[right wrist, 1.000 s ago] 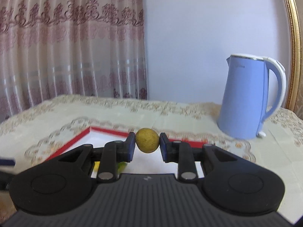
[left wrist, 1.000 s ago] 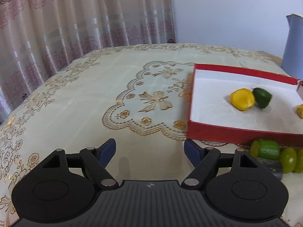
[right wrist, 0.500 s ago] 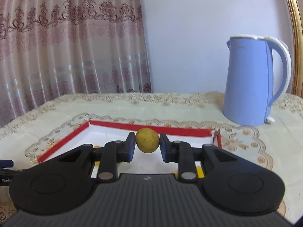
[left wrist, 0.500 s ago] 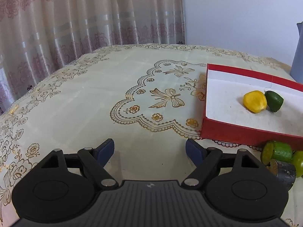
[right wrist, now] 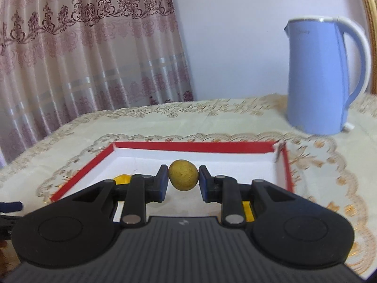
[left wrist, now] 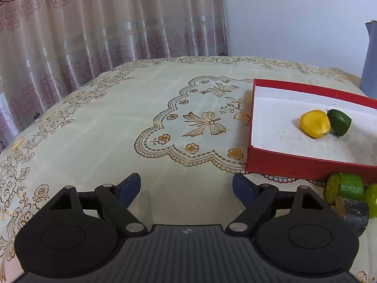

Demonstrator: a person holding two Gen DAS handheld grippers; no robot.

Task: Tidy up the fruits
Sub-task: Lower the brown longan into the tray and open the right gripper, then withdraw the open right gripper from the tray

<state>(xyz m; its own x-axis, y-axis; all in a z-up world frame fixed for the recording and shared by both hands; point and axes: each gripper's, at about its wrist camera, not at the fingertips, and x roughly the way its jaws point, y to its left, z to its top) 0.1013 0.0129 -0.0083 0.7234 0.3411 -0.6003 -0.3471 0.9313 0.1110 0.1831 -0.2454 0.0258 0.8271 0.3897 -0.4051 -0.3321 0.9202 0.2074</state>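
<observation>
Low in the left wrist view we see our left gripper (left wrist: 186, 187) empty, jaws opening over bare tablecloth (left wrist: 113, 127); the red tray (left wrist: 294, 165) sits at right holding a yellow fruit (left wrist: 314, 123). Centre of the right wrist view, our right gripper (right wrist: 183, 181) pinches a round yellowish fruit (right wrist: 183, 175) above that tray's white floor.
</observation>
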